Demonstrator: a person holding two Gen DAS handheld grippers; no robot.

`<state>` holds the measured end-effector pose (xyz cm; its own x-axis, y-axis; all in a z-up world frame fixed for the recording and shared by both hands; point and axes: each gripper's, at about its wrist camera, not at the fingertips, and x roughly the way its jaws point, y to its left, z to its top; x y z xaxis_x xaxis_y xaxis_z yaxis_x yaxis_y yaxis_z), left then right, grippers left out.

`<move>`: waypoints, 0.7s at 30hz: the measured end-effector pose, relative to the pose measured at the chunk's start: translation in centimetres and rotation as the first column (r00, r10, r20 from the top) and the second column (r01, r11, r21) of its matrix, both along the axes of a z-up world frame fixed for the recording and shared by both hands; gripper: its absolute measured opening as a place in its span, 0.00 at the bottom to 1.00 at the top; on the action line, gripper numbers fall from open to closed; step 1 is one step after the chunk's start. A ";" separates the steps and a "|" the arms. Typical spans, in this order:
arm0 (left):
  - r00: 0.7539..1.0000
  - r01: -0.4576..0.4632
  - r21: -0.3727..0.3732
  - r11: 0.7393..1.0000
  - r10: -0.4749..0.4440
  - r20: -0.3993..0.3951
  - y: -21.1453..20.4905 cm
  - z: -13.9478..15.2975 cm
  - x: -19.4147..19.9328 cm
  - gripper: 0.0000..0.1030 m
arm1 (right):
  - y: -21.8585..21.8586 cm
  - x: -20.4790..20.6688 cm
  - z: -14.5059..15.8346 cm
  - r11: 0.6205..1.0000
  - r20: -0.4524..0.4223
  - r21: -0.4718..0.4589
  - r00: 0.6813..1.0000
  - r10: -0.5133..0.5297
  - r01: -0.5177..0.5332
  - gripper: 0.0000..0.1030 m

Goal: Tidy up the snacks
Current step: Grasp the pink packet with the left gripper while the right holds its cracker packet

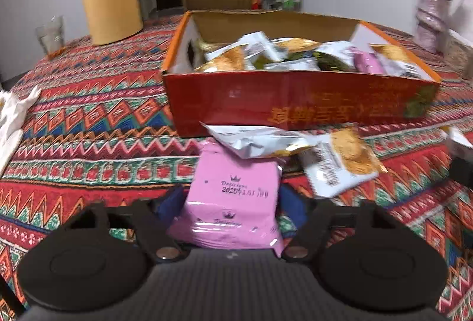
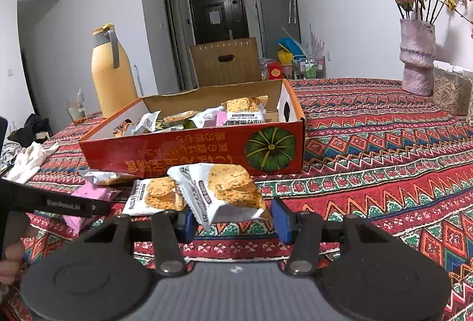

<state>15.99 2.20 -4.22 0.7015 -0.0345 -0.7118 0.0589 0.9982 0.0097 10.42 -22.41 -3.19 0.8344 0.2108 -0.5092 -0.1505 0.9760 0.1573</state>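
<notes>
A red cardboard box (image 1: 295,105) holding several snack packets stands on the patterned tablecloth; it also shows in the right wrist view (image 2: 189,149). My left gripper (image 1: 230,202) is shut on a pink snack packet (image 1: 233,194), in front of the box. My right gripper (image 2: 233,220) is shut on a white cracker packet (image 2: 224,191), held above the cloth before the box's right end. Loose packets lie in front of the box: a silver one (image 1: 254,140), a white cracker one (image 1: 340,164), also seen from the right (image 2: 156,197).
A yellow jug (image 2: 109,69) and a glass (image 1: 51,32) stand at the back left. A pink vase (image 2: 416,55) with flowers stands at the back right. White cloth (image 2: 29,161) lies at the left edge. A brown carton (image 2: 224,61) stands behind the table.
</notes>
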 end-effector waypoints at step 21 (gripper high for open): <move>0.983 0.102 -0.049 0.994 -0.094 0.158 -2.4 3.9 -6.6 0.60 | 0.2 -0.9 0.9 1.000 0.040 0.006 0.999 0.008 -0.008 0.48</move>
